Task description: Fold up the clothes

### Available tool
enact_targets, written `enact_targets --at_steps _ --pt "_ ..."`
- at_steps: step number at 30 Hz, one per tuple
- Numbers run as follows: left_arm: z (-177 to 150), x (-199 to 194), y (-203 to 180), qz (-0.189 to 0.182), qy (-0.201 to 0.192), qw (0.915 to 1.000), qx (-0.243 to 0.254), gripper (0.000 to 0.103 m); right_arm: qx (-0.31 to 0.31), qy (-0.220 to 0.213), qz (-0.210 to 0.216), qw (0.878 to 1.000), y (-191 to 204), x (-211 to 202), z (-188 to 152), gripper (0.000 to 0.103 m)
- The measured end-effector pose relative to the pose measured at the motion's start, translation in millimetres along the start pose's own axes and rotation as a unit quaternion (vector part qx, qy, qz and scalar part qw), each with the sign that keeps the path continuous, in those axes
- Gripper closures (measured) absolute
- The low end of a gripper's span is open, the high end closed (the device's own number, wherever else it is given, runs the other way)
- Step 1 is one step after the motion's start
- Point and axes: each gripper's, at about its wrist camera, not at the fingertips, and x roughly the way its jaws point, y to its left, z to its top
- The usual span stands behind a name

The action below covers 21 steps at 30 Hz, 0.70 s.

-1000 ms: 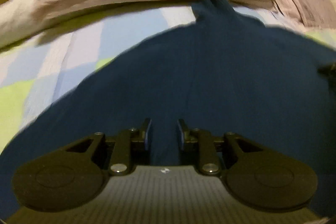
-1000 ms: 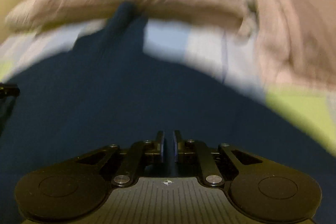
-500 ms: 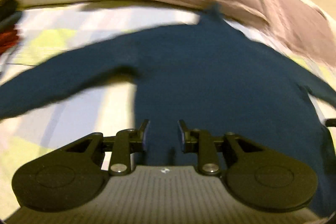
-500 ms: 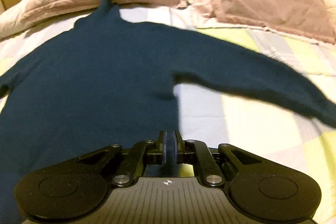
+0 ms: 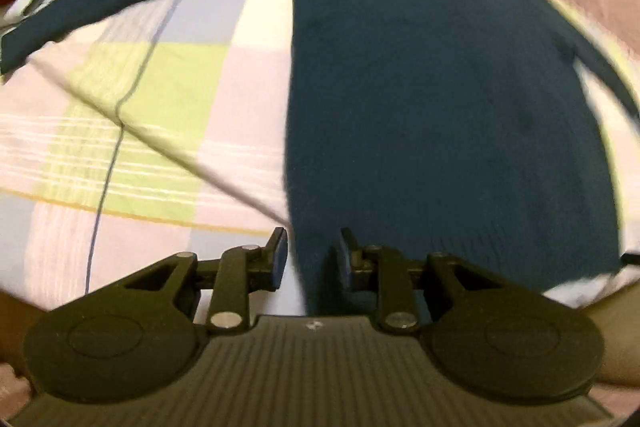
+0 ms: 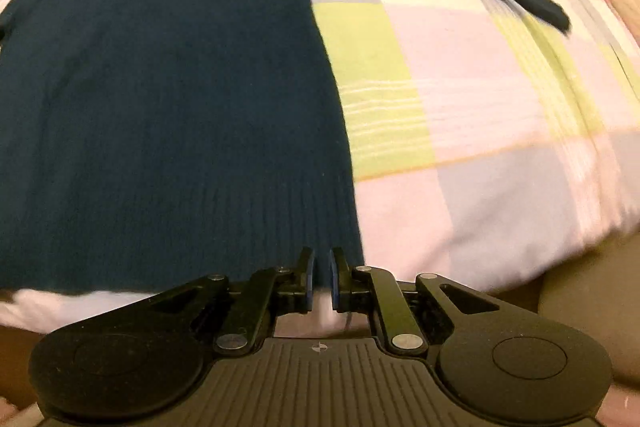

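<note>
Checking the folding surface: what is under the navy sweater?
The navy sweater lies spread on a checked bedsheet, visible around its edges. Whatever lies beneath its body is covered.

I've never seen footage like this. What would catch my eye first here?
First, the big dark blue sweater spread flat across the bed, sleeves flung out to both sides. Next, the pastel checked bedsheet beneath it, green, pink and pale blue. Last, at the bottom of each view, a black gripper: the left gripper and the right gripper each have the sweater's bottom hem between their jaws.
</note>
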Motion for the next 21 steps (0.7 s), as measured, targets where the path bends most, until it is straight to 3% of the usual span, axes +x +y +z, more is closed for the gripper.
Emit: enact_targets --at_steps 2,3,5,8,13,21 --pt "10.7 -18.8 -10.0 0.002 -0.007 0.9999 -0.01 0.078 0.016 -0.012 0.033 0.999 3.3 -25.6 7.4 0.093" --pt "16.0 -28.2 -15.1 0.002 -0.01 0.9998 -0.016 0.076 0.02 -0.018 0.049 0.998 5.2 -39.0 11.7 0.087" --pt "28.3 -47.5 -28.5 0.008 -0.016 0.9995 -0.024 0.073 0.025 -0.031 0.072 0.997 8.6 -65.6 19.9 0.028" --pt "36.0 -80.9 -53.1 0.017 -0.031 0.9986 -0.038 0.068 0.018 -0.066 0.093 0.993 11.5 -106.5 26.0 0.026" --pt "23.8 -145.7 -97.0 0.025 -0.071 0.9956 -0.056 0.059 -0.013 -0.086 0.114 0.99 3.9 -161.6 23.7 0.026" --pt "-43.5 -220.1 -158.0 0.041 -0.112 0.9911 -0.059 0.052 -0.067 -0.13 0.126 0.981 -47.8 -215.7 -19.5 0.026"
